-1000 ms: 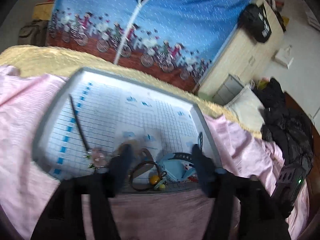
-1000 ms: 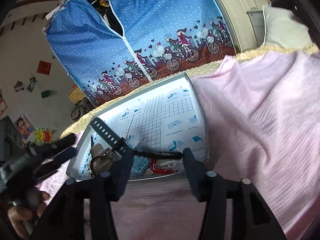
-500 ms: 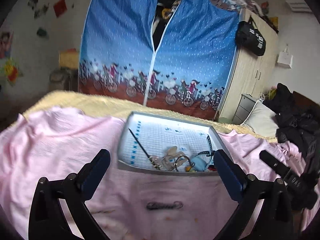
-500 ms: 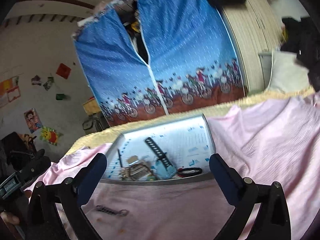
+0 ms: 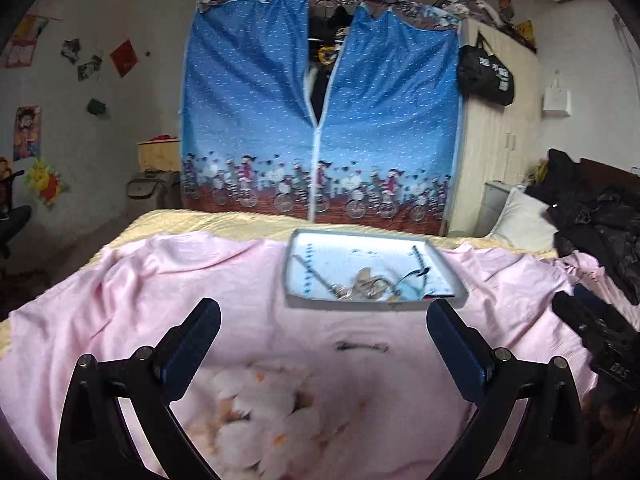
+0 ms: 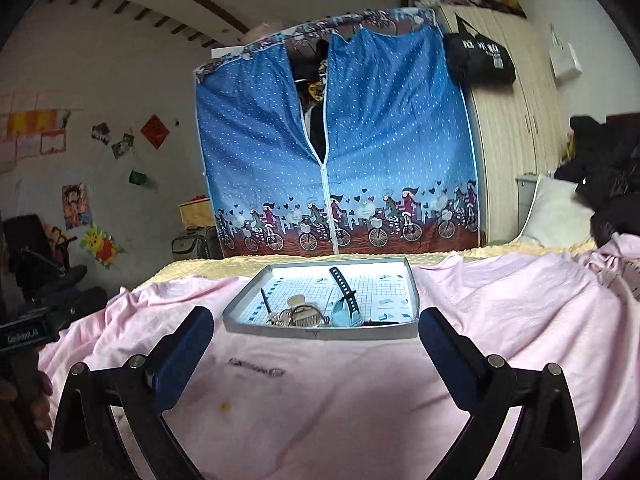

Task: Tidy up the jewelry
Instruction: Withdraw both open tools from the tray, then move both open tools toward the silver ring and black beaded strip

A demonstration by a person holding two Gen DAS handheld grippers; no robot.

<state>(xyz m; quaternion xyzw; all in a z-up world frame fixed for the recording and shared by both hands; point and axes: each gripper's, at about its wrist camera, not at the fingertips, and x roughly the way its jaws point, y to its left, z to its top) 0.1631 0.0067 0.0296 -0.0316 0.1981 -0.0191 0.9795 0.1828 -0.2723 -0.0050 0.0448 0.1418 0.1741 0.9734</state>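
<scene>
Motion blur smears the jewelry in the left wrist view, so that only a tangle of pale metal and a dark thin stick can be made out there. From the right wrist view more is shown: a black perforated watch strap lying aslant, a light blue piece beside it, some gold-toned pieces and a thin dark stick, all gathered at the near edge of the tray. What each gold piece is cannot be told. A small dark item is seen on the pink sheet in front of the tray; whether it is a chain or a clasp cannot be made out. The lower parts of both tools are cut off by the frame edge, and the hands holding them are almost wholly hidden.

The tray is set on the pink sheet of the bed, with the zipped blue fabric wardrobe behind it. The left gripper is held spread wide with nothing between its fingers; the tray lies ahead of it, slightly toward its right finger, well apart. The right gripper is likewise spread wide and empty, with the tray straight ahead between the lines of its fingers, not touched. The other tool's dark body is seen at the right edge of the left wrist view.
</scene>
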